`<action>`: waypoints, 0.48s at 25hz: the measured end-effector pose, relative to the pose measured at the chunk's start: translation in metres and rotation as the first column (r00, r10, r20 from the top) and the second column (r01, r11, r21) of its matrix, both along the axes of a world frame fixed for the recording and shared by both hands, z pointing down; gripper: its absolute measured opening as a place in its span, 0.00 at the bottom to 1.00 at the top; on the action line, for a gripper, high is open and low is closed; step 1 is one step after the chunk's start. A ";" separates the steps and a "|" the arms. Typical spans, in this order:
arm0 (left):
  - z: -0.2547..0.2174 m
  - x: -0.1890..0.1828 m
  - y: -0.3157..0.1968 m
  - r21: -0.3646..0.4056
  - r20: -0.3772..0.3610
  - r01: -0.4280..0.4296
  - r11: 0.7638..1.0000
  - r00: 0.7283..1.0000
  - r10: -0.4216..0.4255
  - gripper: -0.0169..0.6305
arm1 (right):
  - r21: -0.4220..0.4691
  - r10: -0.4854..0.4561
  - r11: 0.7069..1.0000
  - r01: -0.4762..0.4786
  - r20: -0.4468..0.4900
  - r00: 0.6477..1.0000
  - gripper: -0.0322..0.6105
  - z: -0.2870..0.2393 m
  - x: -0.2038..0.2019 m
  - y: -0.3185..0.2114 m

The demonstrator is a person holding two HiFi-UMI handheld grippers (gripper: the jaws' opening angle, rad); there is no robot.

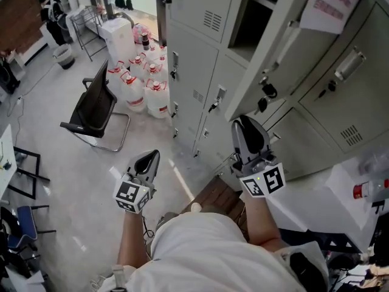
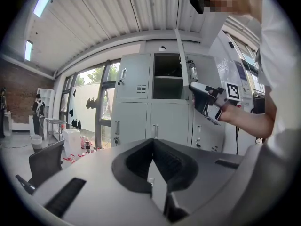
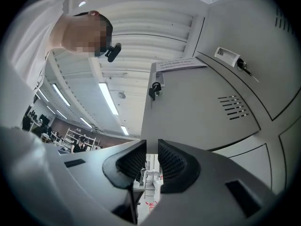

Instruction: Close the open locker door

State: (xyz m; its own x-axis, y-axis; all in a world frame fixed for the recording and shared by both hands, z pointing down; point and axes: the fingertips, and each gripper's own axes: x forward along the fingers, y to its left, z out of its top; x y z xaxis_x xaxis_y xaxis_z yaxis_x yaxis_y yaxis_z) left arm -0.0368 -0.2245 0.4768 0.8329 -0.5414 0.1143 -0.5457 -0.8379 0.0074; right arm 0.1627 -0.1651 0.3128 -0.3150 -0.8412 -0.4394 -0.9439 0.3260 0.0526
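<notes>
Locker work in a wide workshop: the tall grey steel locker door (image 1: 292, 59) hangs swung out from the grey cabinet bank. Its free edge is directly ahead of the right gripper (image 1: 245, 125), which points up at it with jaws a narrow way apart and nothing visibly pinched between the pads. The left gripper (image 1: 150, 160), on the far side from the right one and well clear of the door, is closed on nothing.

The step looks like a push rather than a grab. The right gripper would do best to lay a jaw flat on the door's papered face near the free edge, clear of the small black lock fitting (image 3: 155, 89). It can then swing the door steadily toward the dark open compartment (image 1: 261, 5) until it seats flush.

A white paper sheet (image 1: 331, 5) taped to the door carries red print, too small to read. The black-and-white square markers (image 1: 267, 180) carry no words.
</notes>
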 end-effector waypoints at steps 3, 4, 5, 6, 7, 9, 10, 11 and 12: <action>0.001 -0.005 0.001 -0.002 0.003 0.038 0.999 0.999 -0.038 0.03 | -0.003 -0.023 1.000 0.023 0.001 1.000 0.15 0.000 0.001 -0.009; 0.001 -0.007 0.001 -0.002 0.003 0.049 0.999 0.999 -0.049 0.03 | -0.004 -0.029 1.000 0.029 0.000 1.000 0.15 -0.001 0.002 -0.012; 0.001 -0.008 0.002 -0.002 0.004 0.059 0.998 0.998 -0.059 0.03 | -0.005 -0.034 0.999 0.034 0.000 0.999 0.14 -0.001 0.003 -0.015; 0.002 -0.010 0.002 -0.002 0.006 0.070 0.998 0.998 -0.070 0.03 | -0.005 -0.037 0.999 0.037 0.000 0.999 0.13 -0.002 0.004 -0.018; 0.002 -0.011 0.002 -0.003 0.006 0.081 0.997 0.997 -0.081 0.03 | -0.006 -0.039 0.999 0.039 -0.003 0.999 0.12 -0.002 0.005 -0.022; 0.003 -0.014 0.003 -0.005 0.008 0.101 0.995 0.995 -0.101 0.03 | -0.008 -0.042 0.999 0.042 -0.009 0.999 0.11 -0.004 0.007 -0.029; 0.003 -0.015 0.003 -0.005 0.009 0.111 0.994 0.994 -0.110 0.03 | -0.009 -0.044 0.999 0.044 -0.011 0.999 0.11 -0.004 0.009 -0.032; 0.004 -0.016 0.003 -0.005 0.011 0.118 0.993 0.993 -0.118 0.03 | -0.010 -0.044 0.999 0.044 -0.013 0.999 0.10 -0.005 0.010 -0.036; 0.004 -0.016 0.003 -0.006 0.012 0.126 0.992 0.992 -0.126 0.03 | -0.012 -0.043 0.999 0.043 -0.014 0.999 0.10 -0.005 0.012 -0.039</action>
